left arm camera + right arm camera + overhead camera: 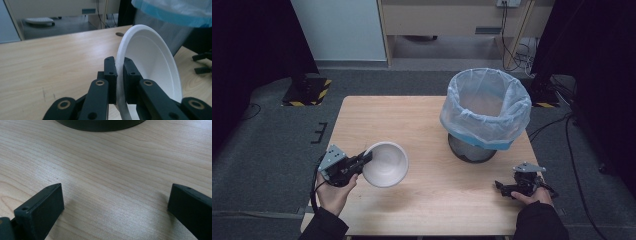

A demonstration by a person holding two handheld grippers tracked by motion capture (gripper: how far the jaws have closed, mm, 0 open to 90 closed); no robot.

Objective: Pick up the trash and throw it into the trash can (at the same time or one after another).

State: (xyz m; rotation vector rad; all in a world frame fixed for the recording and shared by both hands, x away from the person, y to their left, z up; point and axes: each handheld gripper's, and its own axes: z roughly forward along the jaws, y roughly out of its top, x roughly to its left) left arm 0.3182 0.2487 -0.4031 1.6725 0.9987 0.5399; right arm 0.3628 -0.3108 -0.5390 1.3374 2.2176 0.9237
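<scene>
One bowl [385, 164] is clamped by its rim in the left gripper [365, 159], held off the table [427, 200], well short of the lined bin [485, 112]. Right gripper [502, 187] rests, jaws apart. Drop remains.

Lab-like recording room, black curtains [257, 45] on both sides, grey carpet floor [267, 130], hazard-striped stand bases [307, 92], loose cables [517, 55], lone wooden table [432, 195], pale cabinet [452, 20] behind
</scene>
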